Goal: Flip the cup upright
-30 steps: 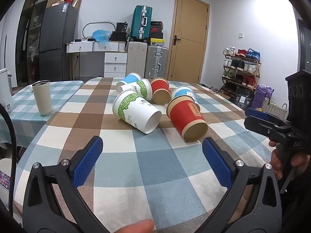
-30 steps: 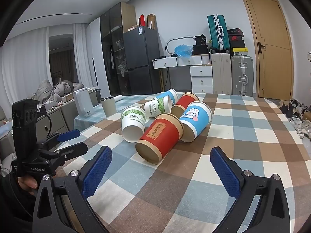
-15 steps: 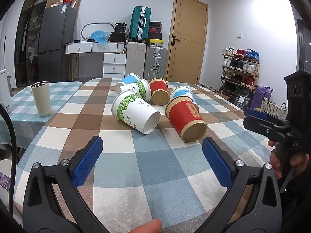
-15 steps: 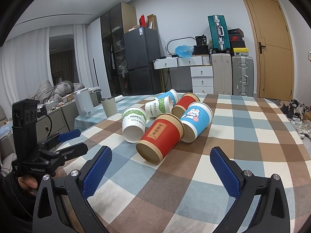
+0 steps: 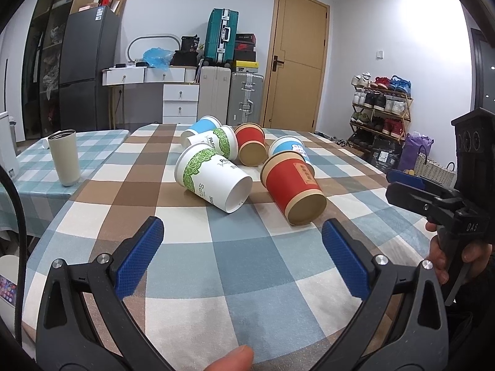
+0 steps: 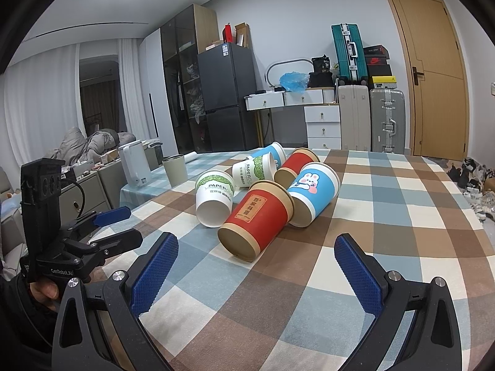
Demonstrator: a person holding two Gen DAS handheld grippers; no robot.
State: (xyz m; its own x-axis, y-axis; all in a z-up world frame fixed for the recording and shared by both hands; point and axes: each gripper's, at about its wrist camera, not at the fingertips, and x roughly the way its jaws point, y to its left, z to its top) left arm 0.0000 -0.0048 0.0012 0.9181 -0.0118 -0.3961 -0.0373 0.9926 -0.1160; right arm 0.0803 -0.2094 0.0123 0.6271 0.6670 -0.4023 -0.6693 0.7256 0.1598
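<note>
Several paper cups lie on their sides in a cluster on the checked tablecloth [image 5: 216, 266]. Nearest are a white cup with green leaves [image 5: 212, 177] [image 6: 215, 198] and a red cup [image 5: 292, 188] [image 6: 256, 219], bases toward me. Behind them lie a blue rabbit cup [image 6: 312, 193] [image 5: 289, 147], another red cup [image 5: 250, 143], another green-leaf cup [image 5: 213, 142] and a blue cup [image 5: 199, 126]. My left gripper [image 5: 243, 259] is open and empty, short of the cups. My right gripper [image 6: 256, 269] is open and empty, just before the red cup. Each gripper shows in the other's view.
A beige tumbler [image 5: 65, 157] stands upright on a side table [image 5: 27, 179] to the left of the main table. A white appliance [image 6: 134, 167] stands beside it. Suitcases, drawers, a fridge and a shoe rack [image 5: 382, 114] line the room beyond the table.
The left wrist view has shifted slightly; the cups sit a little further left in it. The cups have not moved and both grippers stay open.
</note>
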